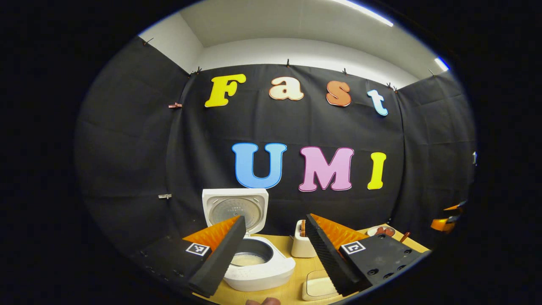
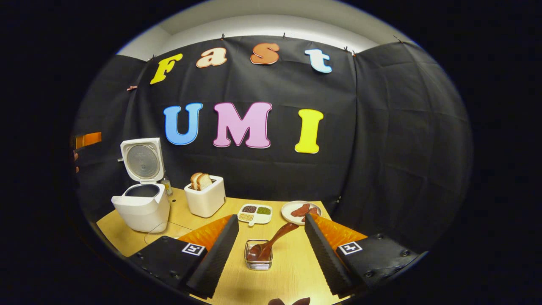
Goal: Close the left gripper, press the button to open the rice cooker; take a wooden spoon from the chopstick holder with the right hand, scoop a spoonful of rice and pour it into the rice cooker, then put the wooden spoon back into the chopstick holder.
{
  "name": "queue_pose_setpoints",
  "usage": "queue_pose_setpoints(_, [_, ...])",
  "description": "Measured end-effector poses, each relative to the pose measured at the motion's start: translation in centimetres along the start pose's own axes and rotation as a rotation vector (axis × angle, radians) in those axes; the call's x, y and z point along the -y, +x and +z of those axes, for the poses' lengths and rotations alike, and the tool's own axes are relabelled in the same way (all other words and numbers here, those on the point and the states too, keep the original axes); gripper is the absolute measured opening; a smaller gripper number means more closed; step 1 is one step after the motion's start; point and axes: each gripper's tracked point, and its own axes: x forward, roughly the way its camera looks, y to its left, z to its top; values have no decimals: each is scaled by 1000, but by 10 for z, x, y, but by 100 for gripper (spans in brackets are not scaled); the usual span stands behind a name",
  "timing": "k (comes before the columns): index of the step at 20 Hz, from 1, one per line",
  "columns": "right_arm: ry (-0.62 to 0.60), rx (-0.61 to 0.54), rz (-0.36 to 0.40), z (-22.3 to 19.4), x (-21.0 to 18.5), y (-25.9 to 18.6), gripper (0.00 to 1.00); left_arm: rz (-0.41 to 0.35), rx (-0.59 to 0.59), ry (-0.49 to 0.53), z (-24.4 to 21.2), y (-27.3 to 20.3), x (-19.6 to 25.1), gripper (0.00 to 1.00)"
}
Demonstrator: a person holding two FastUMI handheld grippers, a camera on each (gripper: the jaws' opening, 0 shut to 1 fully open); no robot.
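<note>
Both hand-held grippers gape wide, empty — the wooden spoon (image 2: pixel 271 242) leans loosely in the chopstick holder (image 2: pixel 258 259); a careless grab tips it.

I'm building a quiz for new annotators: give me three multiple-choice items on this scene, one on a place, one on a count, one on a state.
1. Where does the wooden spoon sit?
A. In the wire chopstick holder
B. In the rice cooker
C. On the plate

2. How many bread slices stand in the toaster?
A. One
B. Two
C. Four

3. The rice cooker lid is:
A. Shut
B. Raised open
C. Lying on the table

Answers: 1 A, its bowl rests inside the holder, handle leaning out. 2 B, two slices show side by side. 3 B, the lid stands upright behind the pot.
</note>
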Motion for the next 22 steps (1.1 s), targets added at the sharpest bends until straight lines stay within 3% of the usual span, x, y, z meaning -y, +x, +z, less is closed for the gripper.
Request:
queue_pose_setpoints(4, [51,-86,79,-50,4,45,98,58,-25,27,-4,-5,8,96])
queue_pose_setpoints(9, [111,-175,126,-110,14,98,98,141,-71,40,-10,-12,14,97])
queue_pose_setpoints(13, [162,-247,150,-146,18,128,91,192,-85,44,-5,-18,15,97])
queue_pose_setpoints(14, [177,-248,158,-148,17,135,84,203,-93,55,-6,-20,14,97])
queue_pose_setpoints(16, [207,-248,179,-151,13,148,83,225,-107,78,-7,-24,13,97])
queue_pose_setpoints(18, [217,-274,200,-163,5,157,70,242,-118,79,-8,-29,12,97])
queue_pose_setpoints(20, [204,-292,221,-173,-3,164,66,260,-133,73,-10,-34,9,97])
queue_pose_setpoints(21, [188,-303,231,-181,-7,169,48,271,-144,72,-12,-37,6,97])
queue_pose_setpoints(22, [194,-303,243,-179,-12,171,40,284,-153,72,-14,-39,3,97])
